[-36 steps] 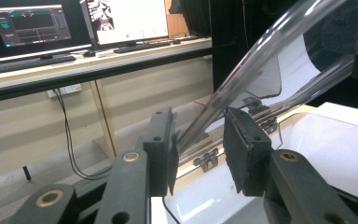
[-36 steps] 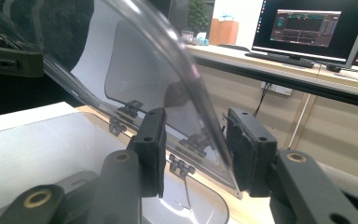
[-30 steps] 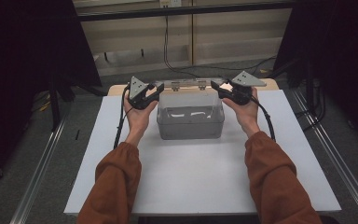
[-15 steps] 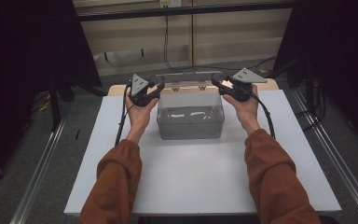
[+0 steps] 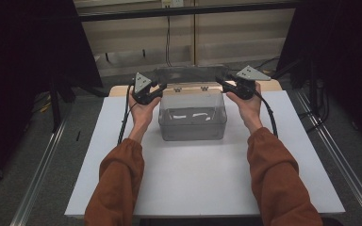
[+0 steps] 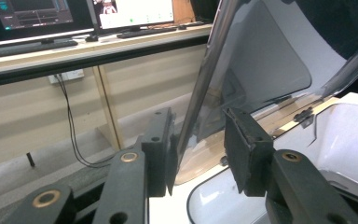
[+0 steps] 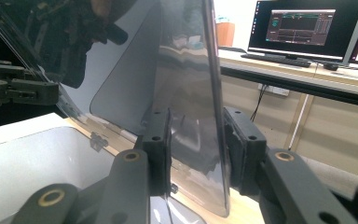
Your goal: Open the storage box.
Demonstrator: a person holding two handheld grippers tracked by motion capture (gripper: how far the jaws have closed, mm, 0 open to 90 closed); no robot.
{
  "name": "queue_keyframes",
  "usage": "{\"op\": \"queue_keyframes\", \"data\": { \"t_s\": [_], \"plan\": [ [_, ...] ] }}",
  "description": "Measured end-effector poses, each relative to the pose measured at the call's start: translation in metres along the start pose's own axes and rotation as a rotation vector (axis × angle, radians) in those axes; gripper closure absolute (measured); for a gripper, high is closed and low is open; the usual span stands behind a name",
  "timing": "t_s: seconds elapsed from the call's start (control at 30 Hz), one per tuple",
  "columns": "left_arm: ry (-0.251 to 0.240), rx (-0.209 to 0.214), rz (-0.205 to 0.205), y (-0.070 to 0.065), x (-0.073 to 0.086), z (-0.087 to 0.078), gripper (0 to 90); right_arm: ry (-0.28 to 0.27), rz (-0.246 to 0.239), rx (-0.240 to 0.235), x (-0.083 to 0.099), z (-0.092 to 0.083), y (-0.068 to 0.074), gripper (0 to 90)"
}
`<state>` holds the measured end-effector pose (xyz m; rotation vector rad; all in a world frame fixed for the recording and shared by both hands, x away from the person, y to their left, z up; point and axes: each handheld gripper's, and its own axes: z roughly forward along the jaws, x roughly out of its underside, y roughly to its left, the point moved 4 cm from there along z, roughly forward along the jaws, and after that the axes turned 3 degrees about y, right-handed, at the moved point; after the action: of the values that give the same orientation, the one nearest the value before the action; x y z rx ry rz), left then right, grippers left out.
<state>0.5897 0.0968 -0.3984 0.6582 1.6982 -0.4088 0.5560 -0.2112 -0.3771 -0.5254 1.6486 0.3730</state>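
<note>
Standing raised near upright at 12 o'clock on the table, the clear hinged plastic lid of the transparent rectangular box is spanned by both part-open jaws, left gripper and right gripper; contact unclear, opening looking nearly complete.

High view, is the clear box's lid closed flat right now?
No, the lid stands raised behind the clear box, a tongs at each end.

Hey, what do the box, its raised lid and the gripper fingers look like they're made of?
The box looks like clear, slightly frosted plastic: the table shows through its walls. The lid seems a smoky, glossy see-through plastic, since it mirrors the room and the monitors. The fingers of the left gripper look like matte black plastic or metal with screw holes; which one is unclear.
</note>
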Motion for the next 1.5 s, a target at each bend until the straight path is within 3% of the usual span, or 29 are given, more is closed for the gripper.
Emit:
{"op": "queue_keyframes", "data": {
  "t_s": [0.13, 0.23, 0.37, 0.63, 0.87, 0.97, 1.03, 1.13, 1.2, 1.5],
  "plan": [
    [0.026, -0.004, 0.011, 0.004, 0.006, 0.003, 64.4, -0.003, 0.000, 0.002, 0.000, 0.001, -0.001, 65.3],
    [0.021, 0.008, -0.014, 0.005, 0.007, 0.004, 68.6, -0.003, -0.003, 0.003, -0.001, 0.002, -0.002, 65.6],
    [0.032, 0.003, 0.001, 0.005, 0.005, 0.006, 71.7, -0.001, 0.006, 0.009, -0.001, 0.004, -0.004, 65.0],
    [0.029, 0.000, -0.016, 0.006, 0.006, 0.009, 72.2, 0.048, 0.025, 0.021, 0.017, 0.013, -0.011, 61.6],
    [0.039, 0.004, -0.007, 0.008, 0.005, 0.010, 73.1, 0.069, 0.046, 0.021, 0.026, 0.018, -0.013, 63.1],
    [0.028, 0.004, -0.032, 0.008, 0.006, 0.012, 73.3, 0.066, 0.066, 0.018, 0.029, 0.021, -0.013, 64.6],
    [0.044, 0.002, -0.023, 0.009, 0.008, 0.012, 73.3, 0.070, 0.065, 0.025, 0.031, 0.023, -0.012, 64.9],
    [0.049, 0.011, -0.026, 0.009, 0.008, 0.013, 73.4, 0.069, 0.078, 0.025, 0.032, 0.023, -0.014, 68.5],
    [0.072, 0.009, -0.001, 0.010, 0.007, 0.013, 73.4, 0.081, 0.076, 0.022, 0.032, 0.024, -0.014, 68.5],
    [0.088, 0.015, -0.033, 0.012, 0.006, 0.016, 73.3, 0.102, 0.121, 0.017, 0.031, 0.028, -0.018, 68.0]
  ]
}}
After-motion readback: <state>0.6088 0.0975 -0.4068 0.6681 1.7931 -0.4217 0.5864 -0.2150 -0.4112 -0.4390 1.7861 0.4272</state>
